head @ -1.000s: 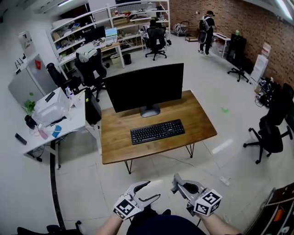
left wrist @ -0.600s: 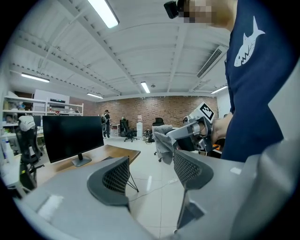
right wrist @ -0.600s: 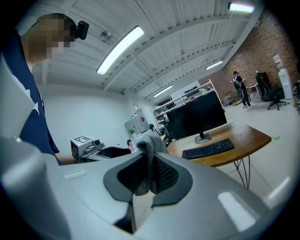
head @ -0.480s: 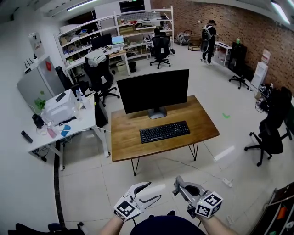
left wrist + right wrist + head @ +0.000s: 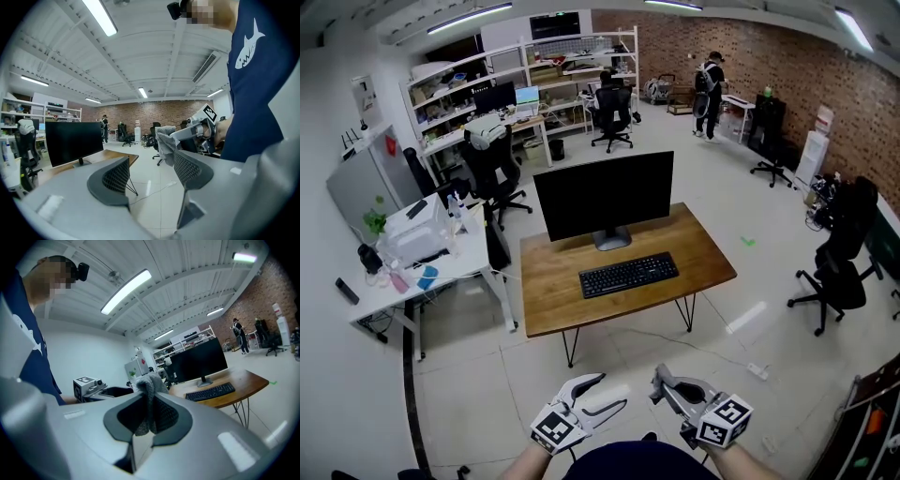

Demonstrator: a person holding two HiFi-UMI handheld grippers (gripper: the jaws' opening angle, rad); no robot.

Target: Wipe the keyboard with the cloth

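Observation:
A black keyboard lies on a wooden desk in front of a black monitor, a few steps ahead of me. Both grippers hang low near my body, far from the desk. My right gripper is shut on a grey cloth, which sticks up between its jaws. The left gripper view shows that cloth held out to the right. My left gripper is open with nothing between its pads. The keyboard also shows in the right gripper view.
A white side table with clutter stands left of the desk. Office chairs stand behind it and at the right. A power strip and cable lie on the floor. A person stands far back.
The head view has shifted slightly, so the desk sits a little differently in the picture. Both grippers stay where they were, the right one still shut on the cloth.

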